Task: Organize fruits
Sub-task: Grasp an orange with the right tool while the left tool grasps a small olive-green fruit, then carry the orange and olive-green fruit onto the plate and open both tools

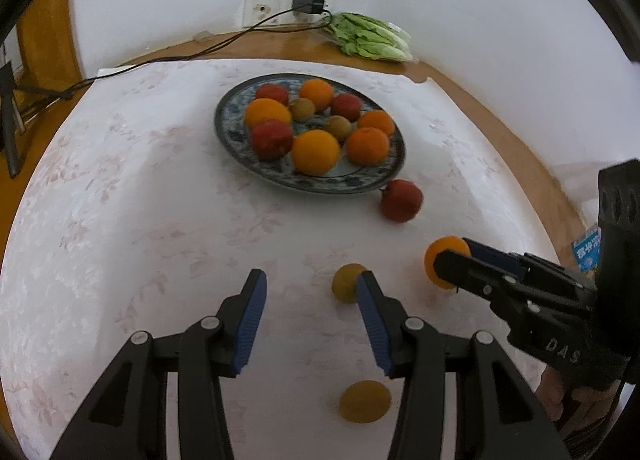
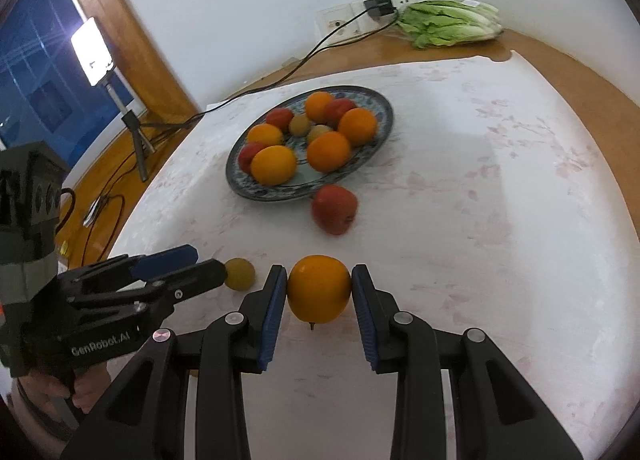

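Note:
A blue patterned plate (image 1: pixel 232 139) (image 2: pixel 240 183) holds several oranges, red apples and small brown-green fruits. A loose red apple (image 1: pixel 401 200) (image 2: pixel 334 208) lies just in front of the plate. My right gripper (image 2: pixel 319 284) is shut on an orange (image 2: pixel 319 288) (image 1: pixel 434 260) on the tablecloth. My left gripper (image 1: pixel 310 284) (image 2: pixel 192 264) is open and empty; a small yellow-green fruit (image 1: pixel 347 282) (image 2: pixel 239 274) sits just beyond its right fingertip. Another small yellow fruit (image 1: pixel 365 402) lies beneath the left gripper.
A white floral tablecloth (image 1: pixel 140 219) covers the round wooden table. A bagged lettuce (image 1: pixel 370 37) (image 2: pixel 448 23) lies at the back by the wall socket and charger cable (image 1: pixel 180 55). A lamp on a tripod (image 2: pixel 94 55) stands left.

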Motion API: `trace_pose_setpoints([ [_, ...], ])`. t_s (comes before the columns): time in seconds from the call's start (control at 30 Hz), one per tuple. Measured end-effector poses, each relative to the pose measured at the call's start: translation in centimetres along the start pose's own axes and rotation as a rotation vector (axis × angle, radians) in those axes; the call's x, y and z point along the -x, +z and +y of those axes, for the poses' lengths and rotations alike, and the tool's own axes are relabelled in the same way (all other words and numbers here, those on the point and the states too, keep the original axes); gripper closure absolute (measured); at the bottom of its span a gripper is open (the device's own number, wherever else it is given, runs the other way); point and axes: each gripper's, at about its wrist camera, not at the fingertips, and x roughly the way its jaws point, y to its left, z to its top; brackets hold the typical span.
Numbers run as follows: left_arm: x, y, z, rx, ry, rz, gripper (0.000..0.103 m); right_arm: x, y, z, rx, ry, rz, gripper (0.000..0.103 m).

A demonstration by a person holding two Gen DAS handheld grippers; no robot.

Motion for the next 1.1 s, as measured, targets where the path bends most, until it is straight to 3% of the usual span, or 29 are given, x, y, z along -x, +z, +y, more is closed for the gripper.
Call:
trace_pose_setpoints([
  [0.2,-0.9,-0.2,-1.8,-0.028,-0.011,0.016,0.058,0.6,-0.3,-0.9,-0.033,0.011,-0.019,0.068],
  [0.43,-1.8,-0.5,-3.9,-0.081,-0.022,0.033,0.078,1.2,-0.6,-1.6,-0.051,0.030,-0.032,0.068],
  [1.1,0.2,1.0,-2.1,-0.053,0.004,-0.027,0.078,2.1,0.0,-1.6,-0.033,0.014,-0.045,0.068],
])
